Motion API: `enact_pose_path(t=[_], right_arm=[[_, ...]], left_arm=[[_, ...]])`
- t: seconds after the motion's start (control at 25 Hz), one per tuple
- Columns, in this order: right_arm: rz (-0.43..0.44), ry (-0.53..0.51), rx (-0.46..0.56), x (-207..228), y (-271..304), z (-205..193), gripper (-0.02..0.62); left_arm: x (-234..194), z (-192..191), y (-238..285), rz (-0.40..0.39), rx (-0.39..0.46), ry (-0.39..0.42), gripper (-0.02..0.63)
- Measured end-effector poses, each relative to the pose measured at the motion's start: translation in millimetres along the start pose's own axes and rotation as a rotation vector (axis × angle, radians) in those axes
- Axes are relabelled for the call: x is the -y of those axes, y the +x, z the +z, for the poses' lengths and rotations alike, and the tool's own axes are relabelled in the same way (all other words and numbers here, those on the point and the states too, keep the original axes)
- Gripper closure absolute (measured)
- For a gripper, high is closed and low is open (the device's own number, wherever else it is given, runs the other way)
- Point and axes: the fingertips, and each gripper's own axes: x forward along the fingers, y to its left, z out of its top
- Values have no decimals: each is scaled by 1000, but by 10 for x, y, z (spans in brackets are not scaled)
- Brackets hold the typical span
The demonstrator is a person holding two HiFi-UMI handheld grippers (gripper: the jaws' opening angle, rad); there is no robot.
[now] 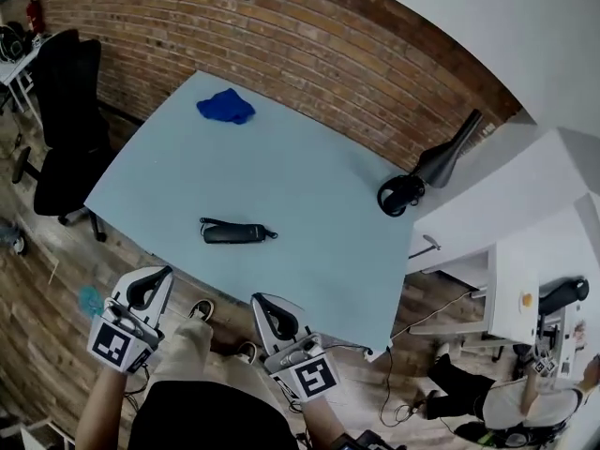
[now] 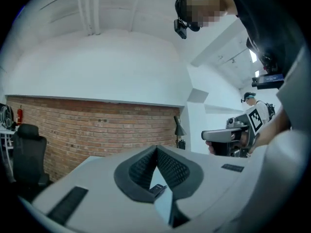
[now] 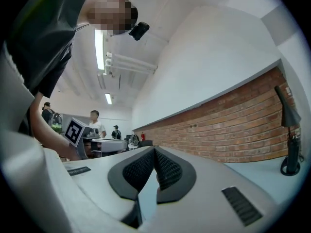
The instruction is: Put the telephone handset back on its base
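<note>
Pale blue worktop (image 1: 309, 148) set against a brick wall (image 1: 281, 36). Telephone handset (image 1: 234, 232), black, lying flat toward the near edge, open surface on every side of it. Blue cloth (image 1: 226, 107) at the far corner. Round black item (image 1: 401, 195) on the right edge; whether it is the base cannot be told. Office chair (image 1: 66, 120) beside the left edge. Left gripper (image 1: 155, 284) and right gripper (image 1: 267, 312) held off the near edge, both short of the handset; jaws of each closed together on nothing
</note>
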Motion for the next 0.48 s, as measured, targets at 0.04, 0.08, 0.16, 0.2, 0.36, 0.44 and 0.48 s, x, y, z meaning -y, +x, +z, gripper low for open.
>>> enact_pose_path(t=[0.04, 0.08, 0.16, 0.2, 0.36, 0.44, 0.48], right_arm=[[21, 7, -18, -55, -33, -75, 578], [40, 12, -35, -105, -58, -145, 578], [63, 18, -42, -177, -100, -239, 578], [69, 21, -40, -202, -128, -273, 580], [76, 37, -68, -233, -341, -355, 580], [77, 44, -88, -248, -464, -367, 580], [77, 46, -96, -258, -525, -371, 580]], left_arm=[[41, -75, -87, 18, -14, -7, 580], [81, -139, -164, 34, -24, -13, 580], [163, -238, -291, 57, -34, -28, 580], [209, -275, -336, 62, -36, -36, 580], [410, -444, -411, 72, -66, -45, 580], [516, -454, -418, 72, -65, -57, 578], [570, -453, -424, 71, -62, -63, 578]])
